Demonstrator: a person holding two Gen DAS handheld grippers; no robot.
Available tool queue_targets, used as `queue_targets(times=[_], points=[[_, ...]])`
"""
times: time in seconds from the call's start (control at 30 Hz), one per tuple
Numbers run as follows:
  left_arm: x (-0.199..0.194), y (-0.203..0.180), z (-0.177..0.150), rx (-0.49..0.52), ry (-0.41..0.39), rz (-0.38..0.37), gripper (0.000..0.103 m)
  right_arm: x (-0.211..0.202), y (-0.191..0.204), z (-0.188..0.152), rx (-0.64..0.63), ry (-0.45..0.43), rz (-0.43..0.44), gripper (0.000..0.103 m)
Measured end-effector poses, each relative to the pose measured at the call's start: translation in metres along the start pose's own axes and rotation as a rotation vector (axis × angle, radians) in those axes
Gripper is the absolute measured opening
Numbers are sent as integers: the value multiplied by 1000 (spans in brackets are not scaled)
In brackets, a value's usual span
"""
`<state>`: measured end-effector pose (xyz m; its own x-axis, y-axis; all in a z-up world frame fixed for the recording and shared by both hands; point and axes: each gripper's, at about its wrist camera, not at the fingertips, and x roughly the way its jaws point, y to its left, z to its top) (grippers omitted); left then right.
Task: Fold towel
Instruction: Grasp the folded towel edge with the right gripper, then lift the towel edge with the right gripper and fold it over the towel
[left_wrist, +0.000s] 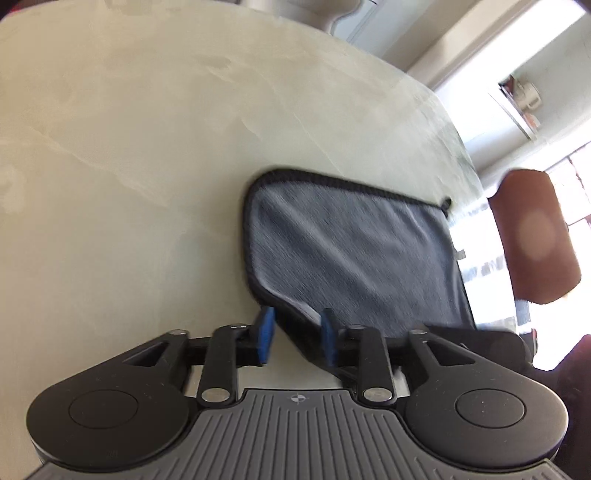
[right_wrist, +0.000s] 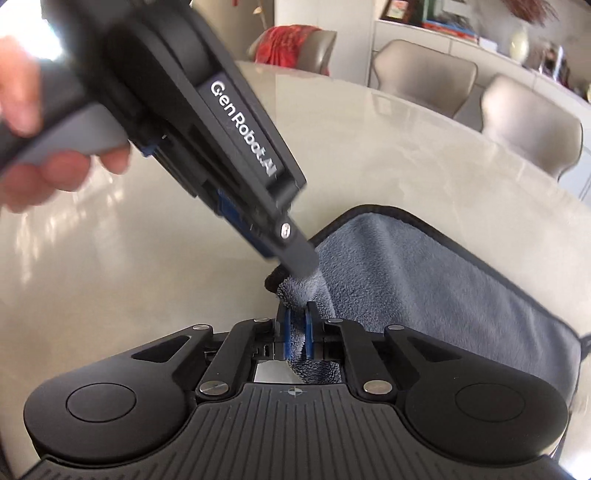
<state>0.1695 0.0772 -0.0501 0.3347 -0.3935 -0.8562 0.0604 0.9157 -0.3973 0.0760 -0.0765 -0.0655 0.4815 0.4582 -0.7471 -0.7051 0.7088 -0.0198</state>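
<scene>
Towel corners gathered for the fold

The grey towel (right_wrist: 424, 280) lies on the pale surface (right_wrist: 147, 258), its near corner bunched up where both tools meet. The right gripper (right_wrist: 296, 332) is clenched on that corner, plush cloth squeezed between its blue pads. The left gripper (left_wrist: 297, 332) stands parted, with the black-trimmed towel (left_wrist: 354, 251) edge lying between its pads but not pinched; in the right wrist view its tip reaches down onto the bunched cloth. To do this well, I judge the left should close on a single edge just beside the right's hold, then both should lift evenly so the corners stay matched and the far edge (right_wrist: 391, 214) does not drag askew. The chairs (right_wrist: 424, 74) beyond the far rim play no part.
</scene>
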Motion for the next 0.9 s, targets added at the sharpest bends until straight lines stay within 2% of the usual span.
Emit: queue_targets(times=[0.1, 0.3, 0.5, 0.6, 0.67, 0.7, 0.73, 0.77, 0.9], points=[[5, 9, 14, -14, -2, 24, 38, -8, -1, -1, 25, -15, 2, 8], [26, 18, 38, -37, 42, 2, 42, -24, -13, 1, 75, -45, 12, 8], [50, 21, 55, -58, 82, 10, 43, -33, -22, 2, 105, -64, 24, 8], [55, 16, 61, -42, 76, 12, 44, -38, -26, 2, 120, -72, 29, 8], [57, 13, 65, -30, 69, 14, 40, -40, -28, 3, 125, -73, 25, 8], [58, 11, 67, -22, 66, 15, 31, -40, -28, 2, 129, -74, 23, 8], [59, 8, 68, -7, 59, 16, 14, -40, -28, 1, 133, -74, 20, 8], [60, 3, 69, 10, 51, 21, 10, -40, -29, 0, 141, -74, 15, 8], [52, -18, 74, 75, 17, 28, 10, -51, -32, -8, 201, -84, 9, 8]])
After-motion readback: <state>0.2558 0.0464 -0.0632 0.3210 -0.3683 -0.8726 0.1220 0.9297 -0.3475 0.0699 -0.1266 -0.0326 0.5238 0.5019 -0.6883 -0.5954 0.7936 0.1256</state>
